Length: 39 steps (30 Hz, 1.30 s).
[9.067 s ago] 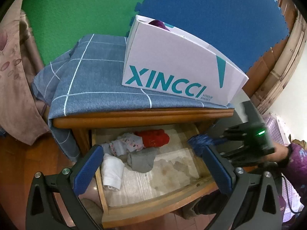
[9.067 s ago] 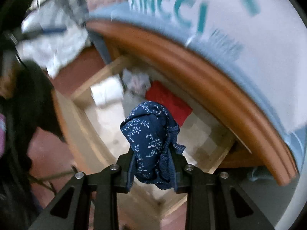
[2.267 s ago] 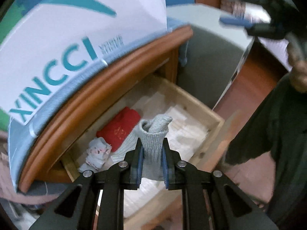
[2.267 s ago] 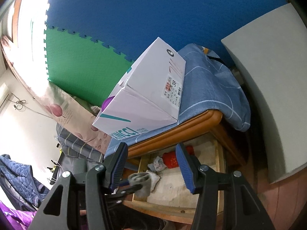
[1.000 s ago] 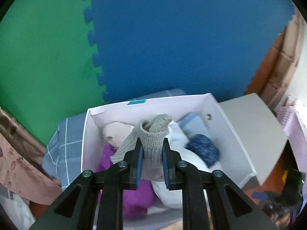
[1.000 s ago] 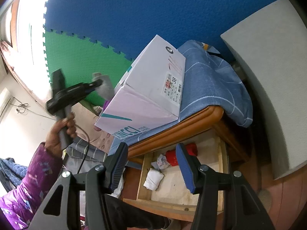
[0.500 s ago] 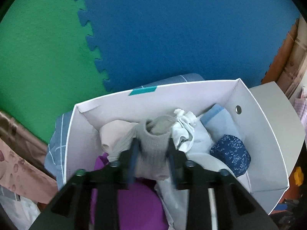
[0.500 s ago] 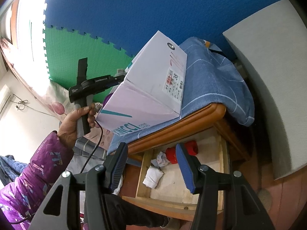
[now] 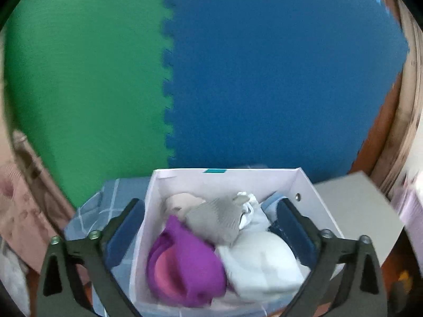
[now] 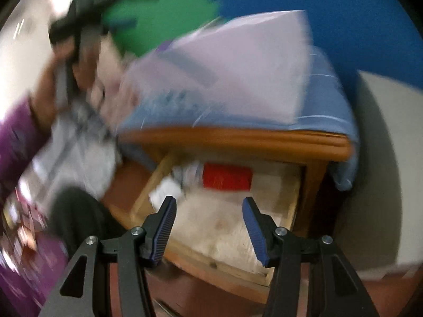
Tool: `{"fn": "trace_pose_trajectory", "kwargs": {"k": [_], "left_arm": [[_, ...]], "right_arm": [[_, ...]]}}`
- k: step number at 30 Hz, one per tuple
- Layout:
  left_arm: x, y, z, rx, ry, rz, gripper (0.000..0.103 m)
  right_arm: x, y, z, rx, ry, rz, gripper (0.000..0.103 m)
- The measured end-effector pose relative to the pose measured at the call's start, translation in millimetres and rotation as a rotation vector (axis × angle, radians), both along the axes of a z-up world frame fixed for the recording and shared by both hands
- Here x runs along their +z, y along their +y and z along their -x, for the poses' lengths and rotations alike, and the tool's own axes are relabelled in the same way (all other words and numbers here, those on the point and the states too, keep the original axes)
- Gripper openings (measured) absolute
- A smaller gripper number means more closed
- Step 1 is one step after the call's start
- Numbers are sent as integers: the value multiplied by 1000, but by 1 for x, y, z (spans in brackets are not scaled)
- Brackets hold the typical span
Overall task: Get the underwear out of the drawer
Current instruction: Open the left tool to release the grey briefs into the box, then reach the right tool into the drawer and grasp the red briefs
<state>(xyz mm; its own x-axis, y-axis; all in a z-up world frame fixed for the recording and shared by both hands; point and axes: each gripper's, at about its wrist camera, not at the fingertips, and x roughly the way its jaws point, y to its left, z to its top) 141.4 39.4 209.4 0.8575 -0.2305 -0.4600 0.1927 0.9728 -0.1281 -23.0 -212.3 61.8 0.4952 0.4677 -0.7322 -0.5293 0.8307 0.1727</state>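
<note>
Left hand-held gripper [image 9: 211,227]: jaws opening, spread wide, nothing pinched. The grey ribbed piece [image 9: 215,222] lies free between and beyond the pads, on top of the pile in the white shoebox [image 9: 312,185]. Judged delivered.

Box contents, near to far: purple garment [image 9: 185,264], white bundle [image 9: 261,261], grey ribbed piece, a pale beige item [image 9: 182,200] at the back wall. Soft, rolled or crumpled things, loosely heaped; the box looks fairly full.

Right hand-held gripper [image 10: 208,227]: jaws part-open, empty, pointing down at the open drawer [image 10: 148,192] under the cloth-covered bench [image 10: 238,137].

Still in the drawer, toward the back: a red folded piece [image 10: 227,176], a patterned pale bundle [image 10: 189,174] just left of it, a white roll [image 10: 165,194] nearer the front left corner. View is smeared, so detail is poor. The drawer's stained paper lining [image 10: 224,224] is otherwise bare.

Progress: well along, but at least three pieces left. Red one looks flat, compact and the easiest to pinch by an edge.

Beyond: green and blue foam mats [image 9: 238,79] on the wall.
</note>
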Motion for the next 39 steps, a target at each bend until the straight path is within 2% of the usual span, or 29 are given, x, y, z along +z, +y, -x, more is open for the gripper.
{"fn": "trace_pose_trajectory", "kwargs": {"k": [3, 8, 12, 15, 19, 24, 26, 27, 32, 34, 36, 39], "left_arm": [[-15, 42, 50, -24, -40, 107, 102], [-64, 107, 119, 11, -48, 212, 102], [-102, 153, 157, 73, -46, 324, 102], [-118, 173, 172, 135, -60, 352, 102], [-131, 183, 182, 162, -73, 324, 102], [-144, 172, 174, 101, -20, 275, 102], [-144, 168, 174, 87, -26, 260, 102], [-144, 167, 174, 83, -29, 254, 102], [-149, 167, 172, 73, -12, 269, 102], [-151, 168, 168, 70, 4, 288, 102], [-152, 168, 166, 68, 13, 298, 102], [-154, 169, 163, 63, 22, 311, 102]], "right_arm": [[-16, 42, 8, 115, -47, 198, 53], [-58, 117, 12, 373, -186, 558, 53], [-112, 150, -11, 501, -192, 726, 53], [-151, 163, -26, 549, -245, 886, 53], [-172, 165, -41, 554, -331, 963, 53], [-186, 168, -65, 566, -356, 978, 53], [-192, 170, -73, 576, -381, 993, 53], [-194, 170, -74, 586, -394, 998, 49], [-219, 169, -74, 631, -491, 1059, 51], [-228, 168, -77, 627, -521, 1092, 56], [-240, 167, -83, 623, -499, 1132, 63], [-240, 165, -83, 632, -504, 1116, 63]]}}
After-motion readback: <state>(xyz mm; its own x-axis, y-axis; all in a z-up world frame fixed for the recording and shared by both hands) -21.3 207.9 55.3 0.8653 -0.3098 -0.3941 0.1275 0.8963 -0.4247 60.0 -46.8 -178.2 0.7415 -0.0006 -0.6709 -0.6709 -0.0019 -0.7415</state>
